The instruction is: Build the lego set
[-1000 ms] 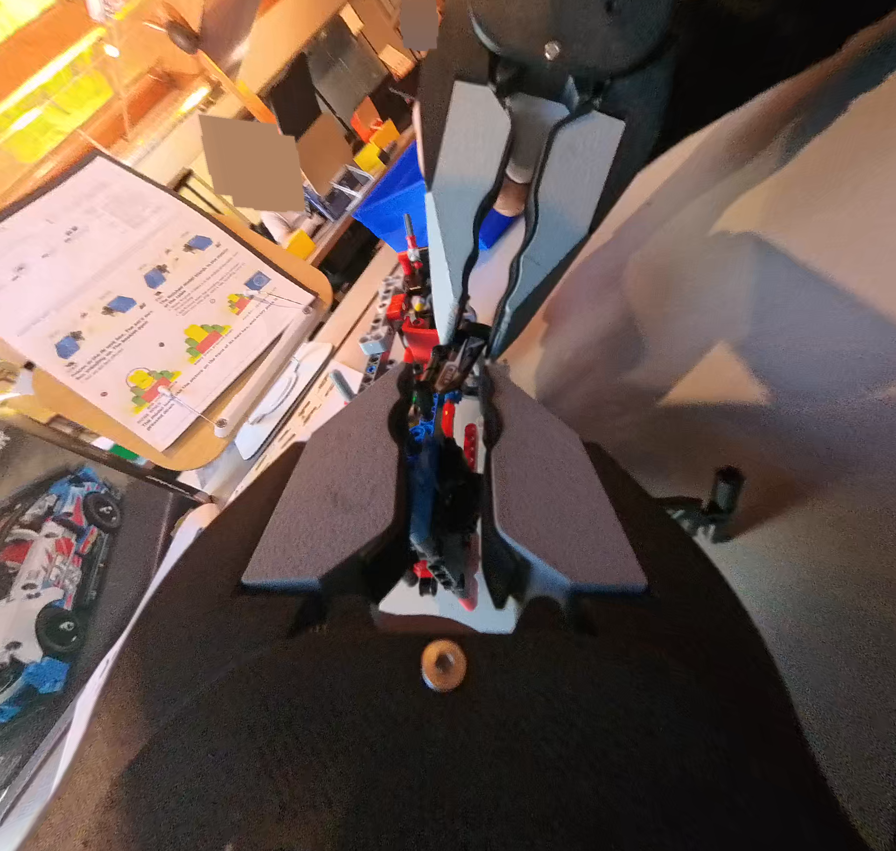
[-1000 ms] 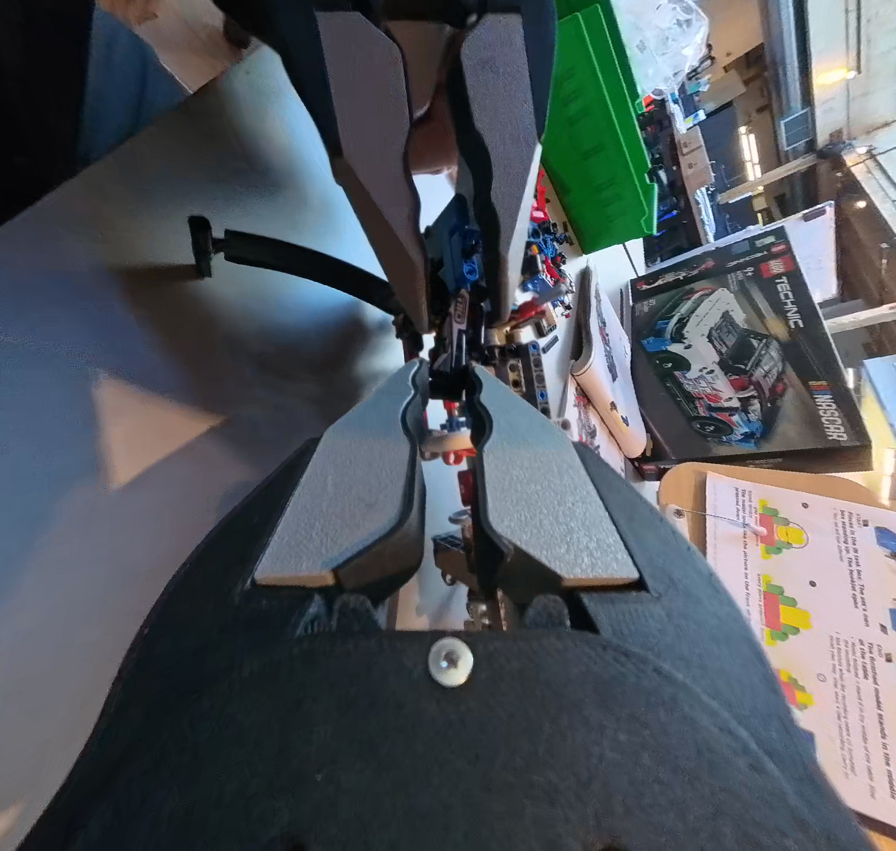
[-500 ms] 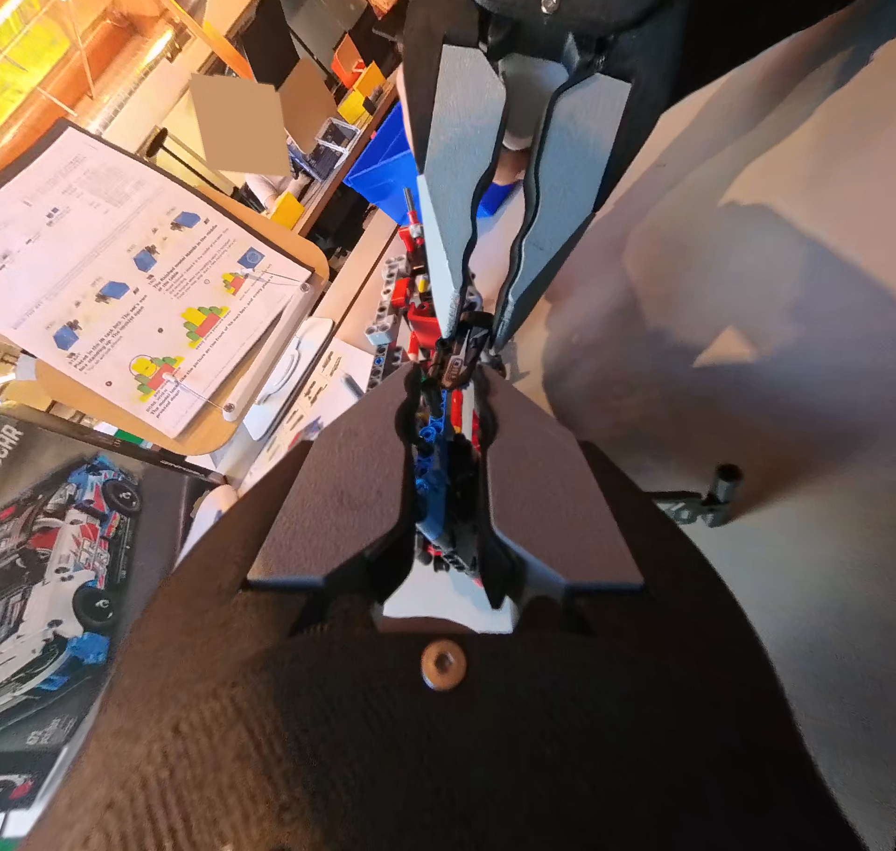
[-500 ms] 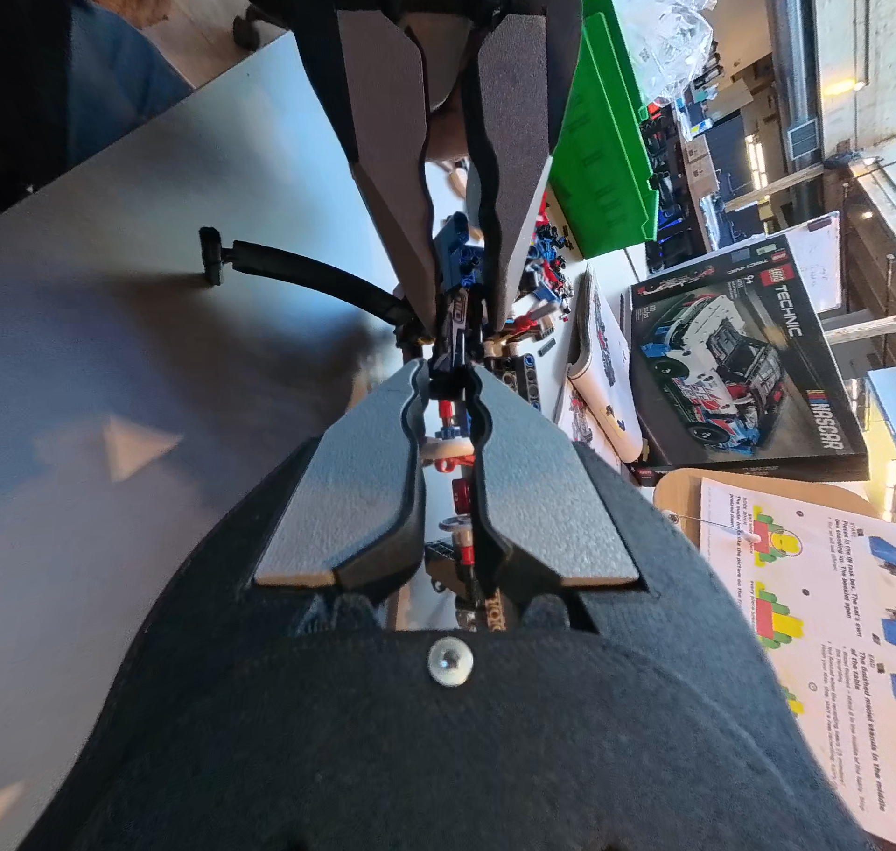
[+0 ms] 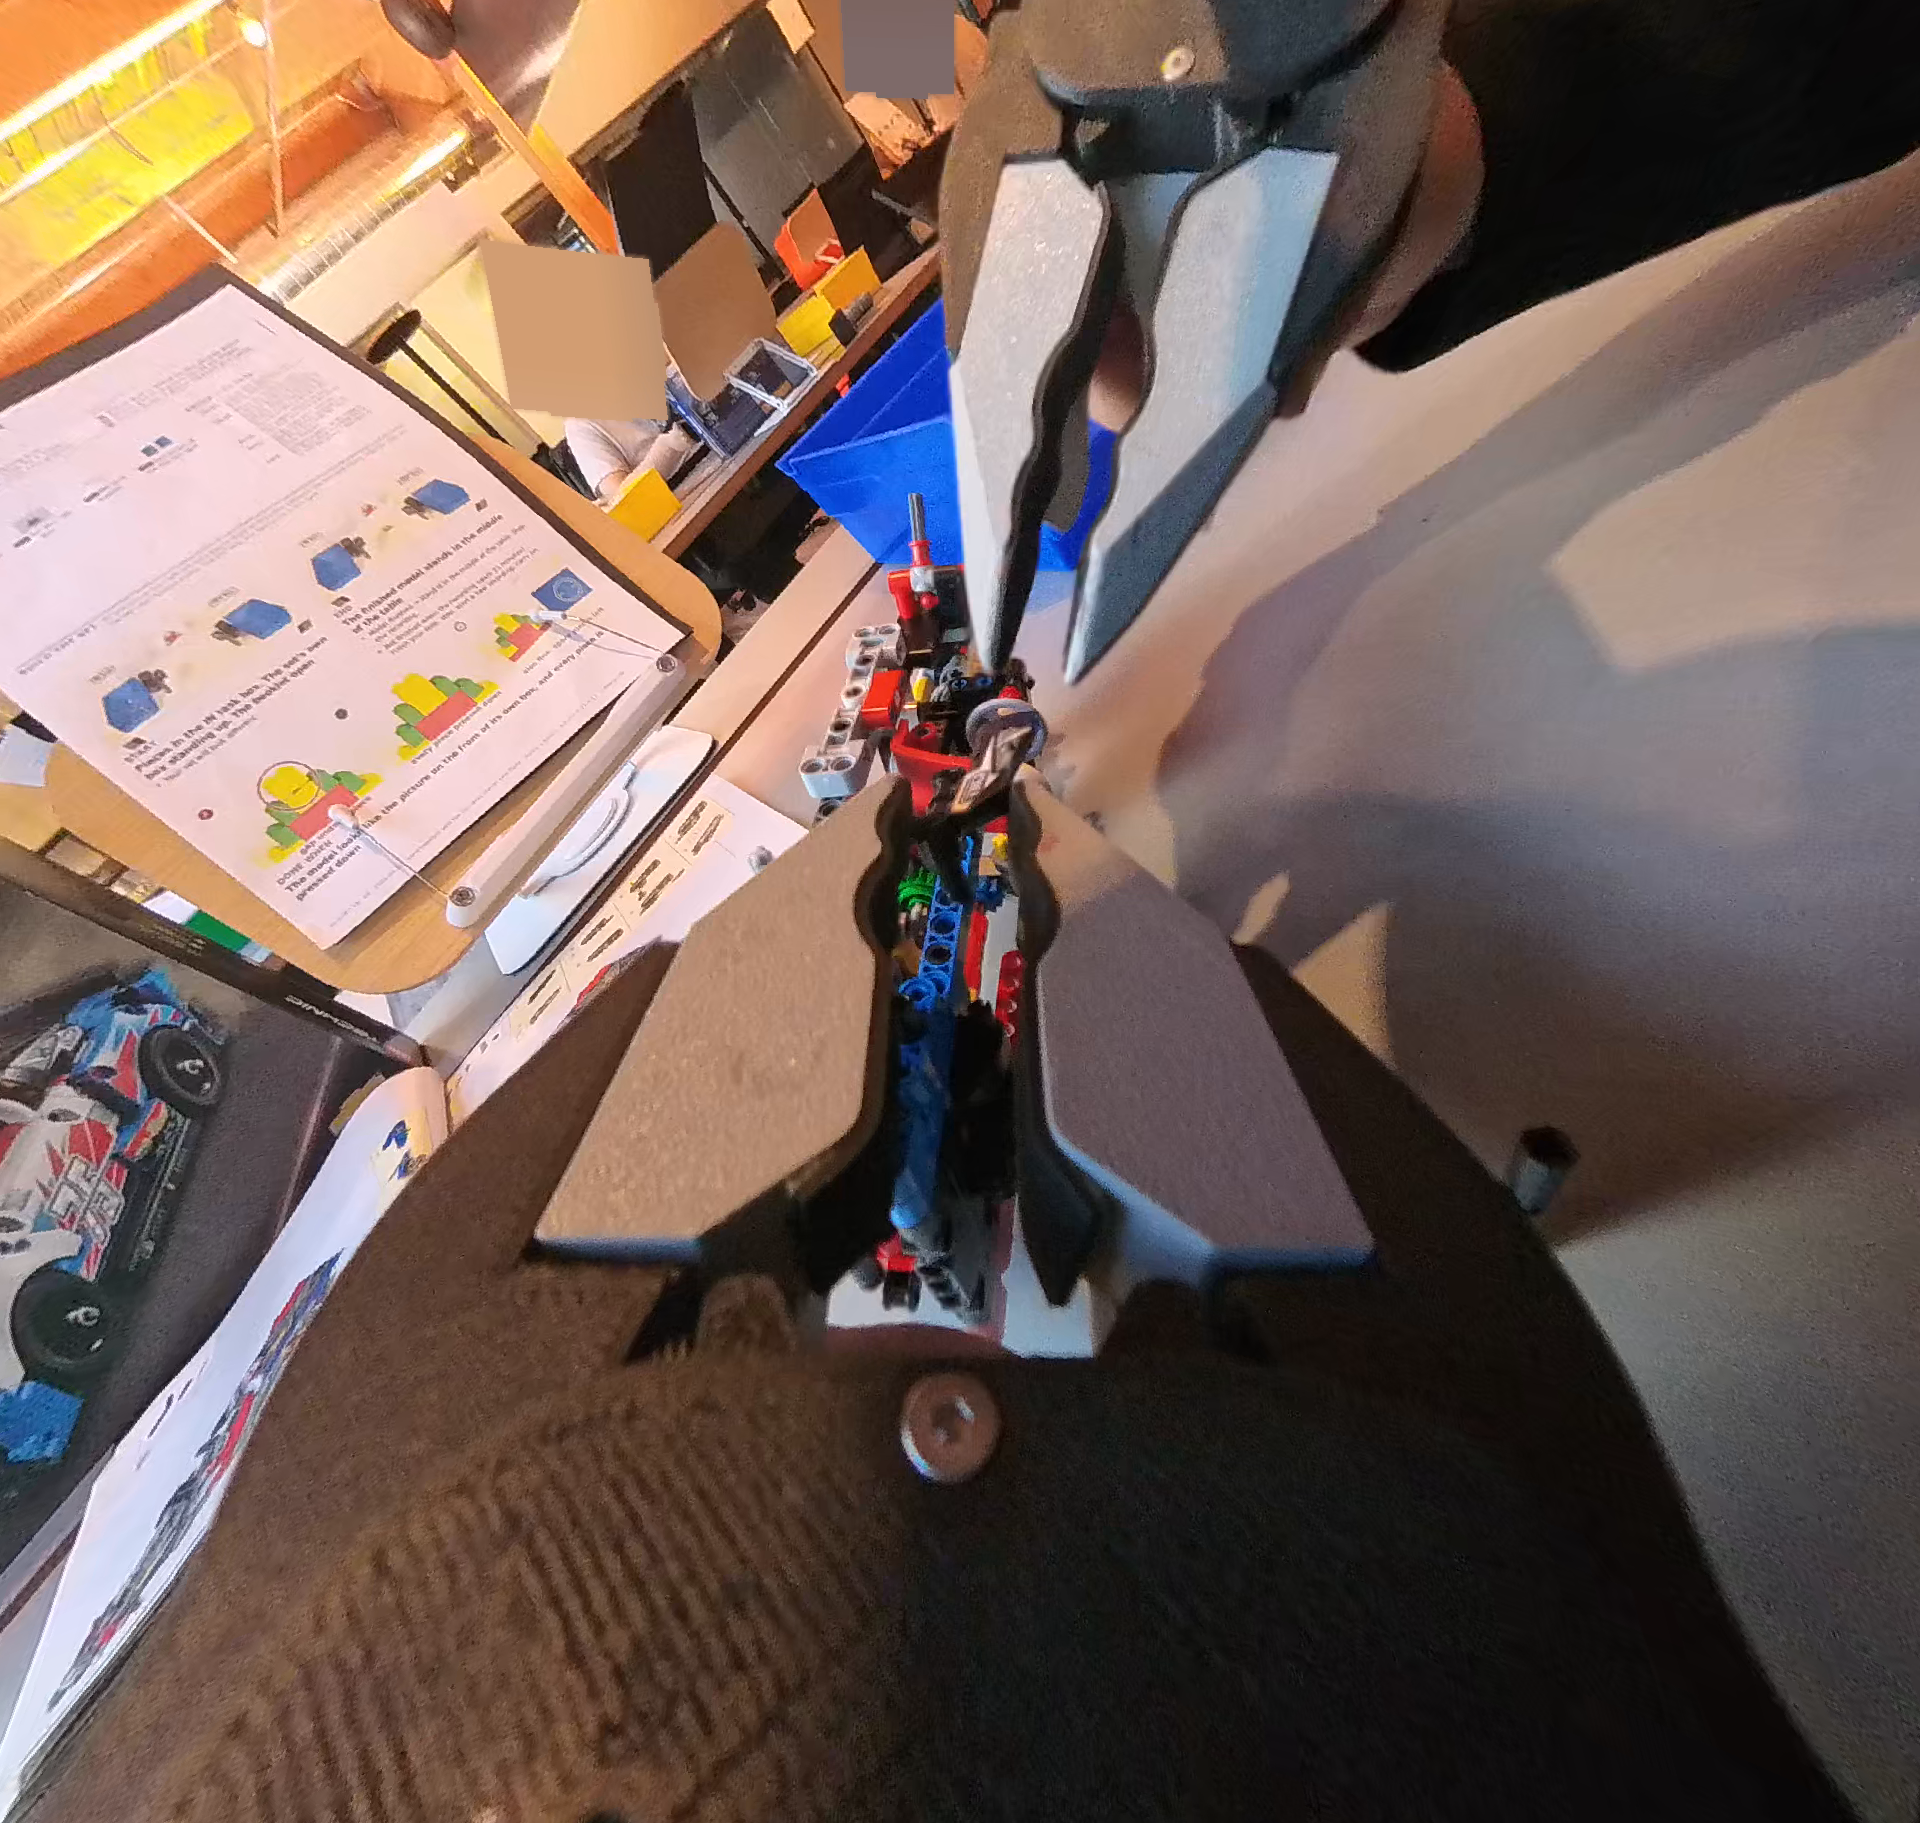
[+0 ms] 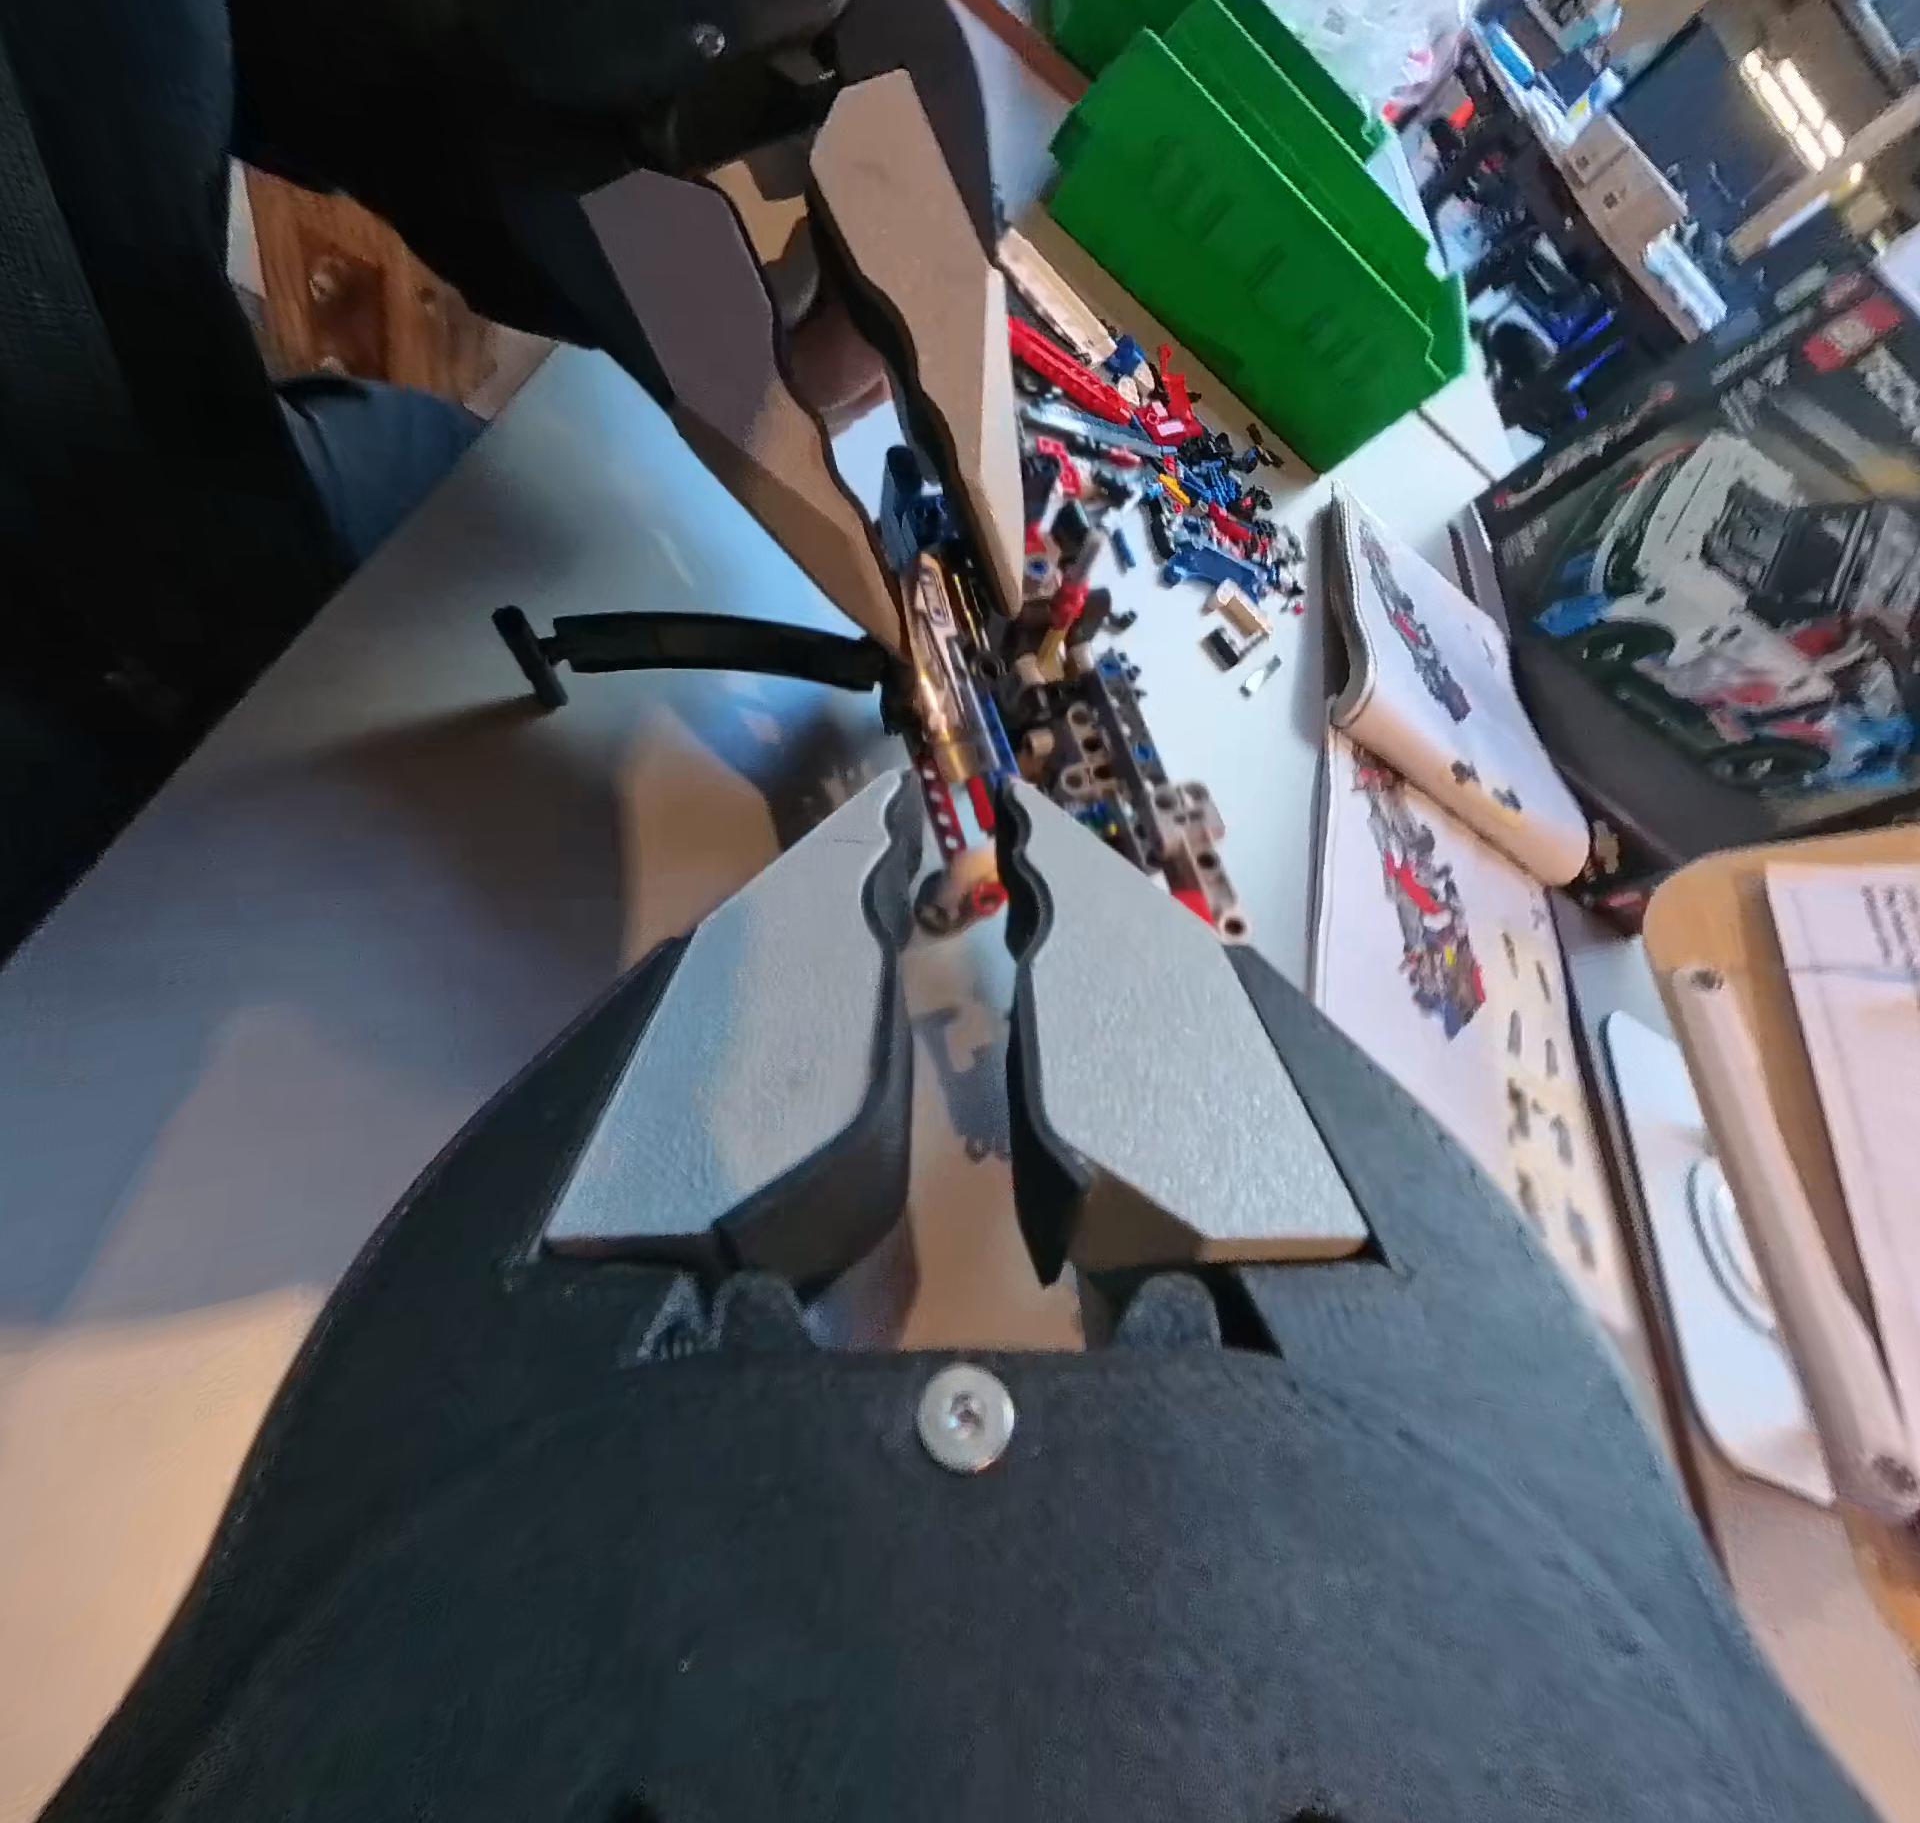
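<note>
My left gripper point(image 5: 958, 802) is shut on the lego assembly point(image 5: 940, 942), a long build of blue, red and black beams that runs back between its fingers. The right wrist view shows it gripped from above point(image 6: 951, 610), with the assembly point(image 6: 940, 672) reaching toward my right gripper point(image 6: 958, 805). A black flexible hose point(image 6: 707, 643) sticks out from the assembly over the table. My right gripper's jaws stand a narrow gap apart. In the left wrist view its tips point(image 5: 1037, 674) sit just off the assembly's round end piece point(image 5: 1003, 724), with nothing between them.
The grey table point(image 6: 364, 838) holds a pile of loose parts point(image 6: 1174, 516), a second black and grey sub-build point(image 6: 1122, 765), green bins point(image 6: 1247, 246), an open manual point(image 6: 1434, 838) and the set's box point(image 6: 1714, 578). A clipboard with an instruction sheet point(image 5: 312, 610) and a blue bin point(image 5: 883, 454) stand behind.
My right gripper's tips were nipped on the assembly's end; now they sit just off it and the gripper has tilted. My left gripper keeps its hold. Both views have swung.
</note>
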Demonstrator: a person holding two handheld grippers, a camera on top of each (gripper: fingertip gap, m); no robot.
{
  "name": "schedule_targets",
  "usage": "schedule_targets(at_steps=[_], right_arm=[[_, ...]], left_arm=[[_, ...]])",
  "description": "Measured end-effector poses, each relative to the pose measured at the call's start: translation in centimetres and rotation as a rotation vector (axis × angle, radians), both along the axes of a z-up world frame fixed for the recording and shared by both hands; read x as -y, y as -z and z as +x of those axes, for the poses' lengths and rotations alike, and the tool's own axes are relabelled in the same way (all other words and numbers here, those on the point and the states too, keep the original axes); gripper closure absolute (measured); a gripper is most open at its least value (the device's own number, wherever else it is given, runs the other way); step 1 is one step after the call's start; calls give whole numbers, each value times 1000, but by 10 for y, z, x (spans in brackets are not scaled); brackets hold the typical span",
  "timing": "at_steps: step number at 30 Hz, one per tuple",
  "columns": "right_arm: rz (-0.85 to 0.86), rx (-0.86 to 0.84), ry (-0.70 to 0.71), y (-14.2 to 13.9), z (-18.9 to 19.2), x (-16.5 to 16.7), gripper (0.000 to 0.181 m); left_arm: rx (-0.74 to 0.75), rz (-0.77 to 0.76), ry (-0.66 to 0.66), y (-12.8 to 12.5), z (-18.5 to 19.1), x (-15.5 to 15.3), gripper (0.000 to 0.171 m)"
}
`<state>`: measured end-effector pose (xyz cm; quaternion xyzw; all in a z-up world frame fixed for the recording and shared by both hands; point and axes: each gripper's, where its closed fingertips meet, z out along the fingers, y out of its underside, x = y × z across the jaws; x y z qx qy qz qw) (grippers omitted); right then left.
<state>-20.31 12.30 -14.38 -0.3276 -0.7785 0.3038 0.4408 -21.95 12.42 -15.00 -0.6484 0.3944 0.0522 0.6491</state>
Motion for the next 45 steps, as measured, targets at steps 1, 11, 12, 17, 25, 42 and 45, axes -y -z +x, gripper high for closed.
schedule_targets(at_steps=[1, 11, 12, 17, 25, 42, 45], right_arm=[[-33, 11, 23, 0, 7, -4, 170], [-333, 3, 696, -6, 205, -75, 164], [-400, 29, 753, 4, 225, -72, 156], [-560, 91, 928, 62, 280, -51, 160], [-624, 143, 1015, 90, 301, -43, 147], [-608, 198, 998, 110, 303, -46, 160], [-648, 185, 1012, 108, 304, -55, 148]], left_arm=[[1, 2, 0, 1, 0, 0, 156], [54, 97, 38, -5, 1, 5, 157], [57, 99, 43, -6, 1, 6, 157], [72, 106, 66, -7, -2, 11, 157], [78, 81, 49, 1, -7, 14, 157], [100, 76, 24, 2, -6, 15, 157], [98, 73, 30, 3, -6, 16, 157]])
